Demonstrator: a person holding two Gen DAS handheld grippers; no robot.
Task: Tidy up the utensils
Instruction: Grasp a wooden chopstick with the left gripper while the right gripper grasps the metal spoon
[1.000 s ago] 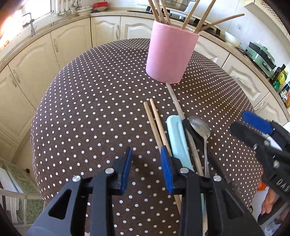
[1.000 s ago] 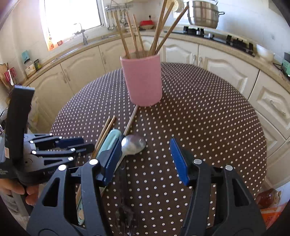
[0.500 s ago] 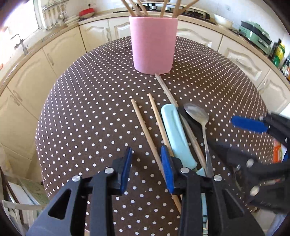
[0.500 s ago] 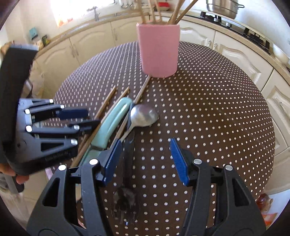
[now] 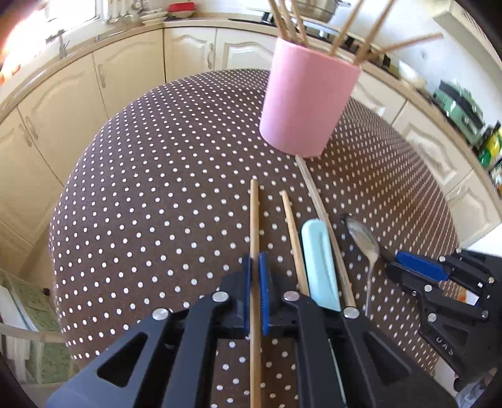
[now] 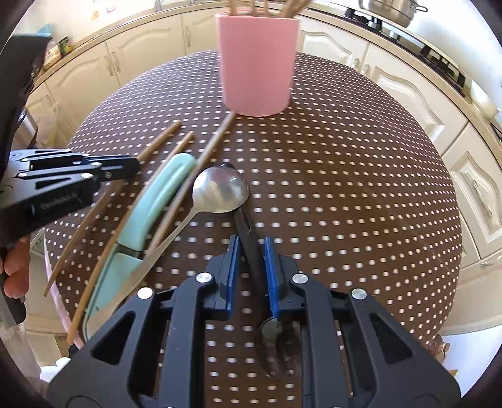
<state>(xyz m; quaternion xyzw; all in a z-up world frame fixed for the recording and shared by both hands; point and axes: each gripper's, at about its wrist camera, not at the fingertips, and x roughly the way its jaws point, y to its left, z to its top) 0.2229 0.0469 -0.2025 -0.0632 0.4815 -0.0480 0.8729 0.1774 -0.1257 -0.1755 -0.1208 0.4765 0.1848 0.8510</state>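
A pink holder (image 5: 309, 100) with several wooden chopsticks in it stands on the far side of the table; it also shows in the right wrist view (image 6: 258, 64). My left gripper (image 5: 254, 270) is shut on a wooden chopstick (image 5: 254, 219). Beside it lie a second chopstick (image 5: 291, 235), a light blue handled knife (image 5: 320, 260), a long wooden stick (image 5: 317, 201) and a metal spoon (image 5: 364, 241). My right gripper (image 6: 252, 260) is shut on a black spoon's handle (image 6: 246, 226); its bowl (image 6: 277, 345) lies under the jaws.
The round table (image 5: 157, 188) has a brown cloth with white dots. Cream kitchen cabinets (image 5: 125, 69) and a counter curve around the far side. A hob and a steel pot (image 6: 395, 9) are at the back right.
Both grippers have closed: the left one on a chopstick, the right one on the black spoon's handle. Both were open half a second ago.
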